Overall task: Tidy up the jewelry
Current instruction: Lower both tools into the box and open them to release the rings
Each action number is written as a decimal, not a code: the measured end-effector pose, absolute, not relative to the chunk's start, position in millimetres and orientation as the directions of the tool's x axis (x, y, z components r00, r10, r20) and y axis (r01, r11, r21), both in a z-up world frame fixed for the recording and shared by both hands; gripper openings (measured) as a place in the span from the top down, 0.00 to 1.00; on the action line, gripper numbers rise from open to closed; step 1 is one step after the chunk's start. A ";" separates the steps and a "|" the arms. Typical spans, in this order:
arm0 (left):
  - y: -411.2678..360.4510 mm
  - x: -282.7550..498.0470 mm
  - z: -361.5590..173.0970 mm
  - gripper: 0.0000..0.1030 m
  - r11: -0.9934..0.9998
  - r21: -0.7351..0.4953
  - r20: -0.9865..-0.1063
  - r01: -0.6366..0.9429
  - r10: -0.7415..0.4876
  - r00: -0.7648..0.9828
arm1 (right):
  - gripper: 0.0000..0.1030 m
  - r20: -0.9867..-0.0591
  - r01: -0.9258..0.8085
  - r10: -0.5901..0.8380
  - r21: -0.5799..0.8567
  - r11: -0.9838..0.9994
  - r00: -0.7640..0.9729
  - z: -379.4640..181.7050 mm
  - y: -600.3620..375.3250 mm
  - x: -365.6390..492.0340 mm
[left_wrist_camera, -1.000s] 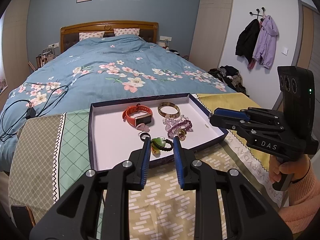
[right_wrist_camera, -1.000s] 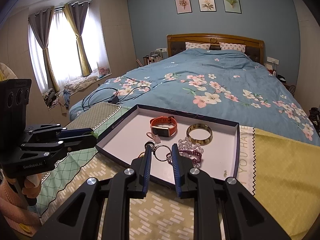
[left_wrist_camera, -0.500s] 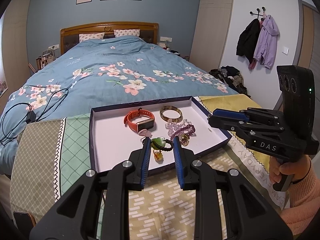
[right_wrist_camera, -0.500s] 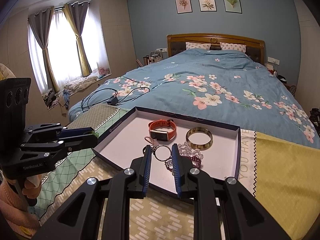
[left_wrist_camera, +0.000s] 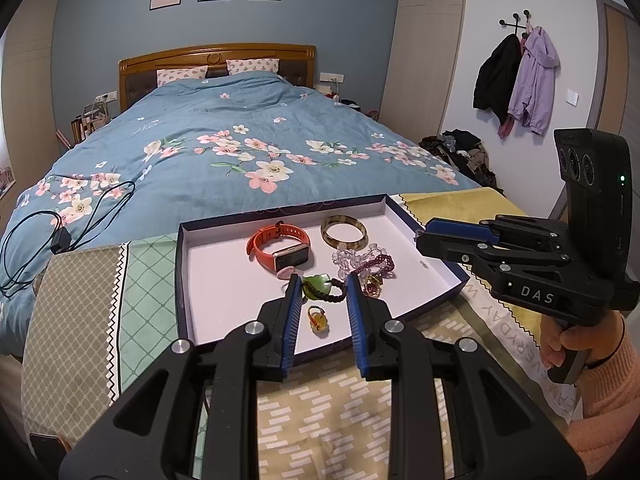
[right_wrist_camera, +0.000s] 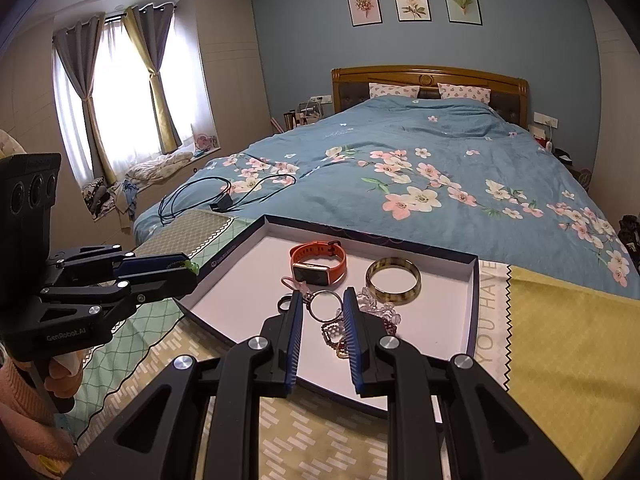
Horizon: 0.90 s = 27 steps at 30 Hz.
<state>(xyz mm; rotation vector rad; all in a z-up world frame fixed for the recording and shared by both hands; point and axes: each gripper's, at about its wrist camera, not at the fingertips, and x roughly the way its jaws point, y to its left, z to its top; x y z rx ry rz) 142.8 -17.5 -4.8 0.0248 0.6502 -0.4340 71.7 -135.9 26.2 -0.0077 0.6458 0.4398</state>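
Note:
A shallow dark-rimmed white tray (left_wrist_camera: 188,280) (right_wrist_camera: 476,300) lies on the patterned cloth at the bed's foot. In it lie an orange smartwatch (left_wrist_camera: 278,246) (right_wrist_camera: 318,264), a brown bangle (left_wrist_camera: 344,232) (right_wrist_camera: 394,276), clear and purple bead bracelets (left_wrist_camera: 362,262) (right_wrist_camera: 380,312) and a small amber ring (left_wrist_camera: 318,320). My left gripper (left_wrist_camera: 320,286) is shut on a green pendant on a dark bead string (left_wrist_camera: 316,286), held above the tray. My right gripper (right_wrist_camera: 323,302) is shut on a thin silver hoop (right_wrist_camera: 325,306) with a beaded chain hanging from it.
The blue floral bed (left_wrist_camera: 240,148) stretches behind the tray, with a black cable (left_wrist_camera: 60,232) at its left. Coats (left_wrist_camera: 516,80) hang on the right wall. A curtained window (right_wrist_camera: 116,92) is at the left. The cloth's yellow part (right_wrist_camera: 568,340) lies right of the tray.
Both grippers have lifted and drawn back a little from the tray, each keeping its piece. The amber ring now shows on the tray floor below the left gripper.

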 end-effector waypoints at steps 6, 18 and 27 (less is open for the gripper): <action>-18.6 146.5 -4.9 0.78 0.911 -0.110 -0.592 0.398 -0.382 0.710 | 0.82 -0.585 -0.398 0.393 0.127 0.908 0.709 26.1 -135.6 73.1; -20.4 155.1 -4.8 0.78 0.912 -0.111 -0.595 0.396 -0.380 0.708 | 0.82 -0.588 -0.400 0.394 0.126 0.908 0.707 23.7 -135.1 78.8; -20.4 159.7 -5.2 0.78 0.913 -0.111 -0.595 0.393 -0.378 0.709 | 0.82 -0.589 -0.401 0.396 0.130 0.907 0.704 19.7 -133.6 82.9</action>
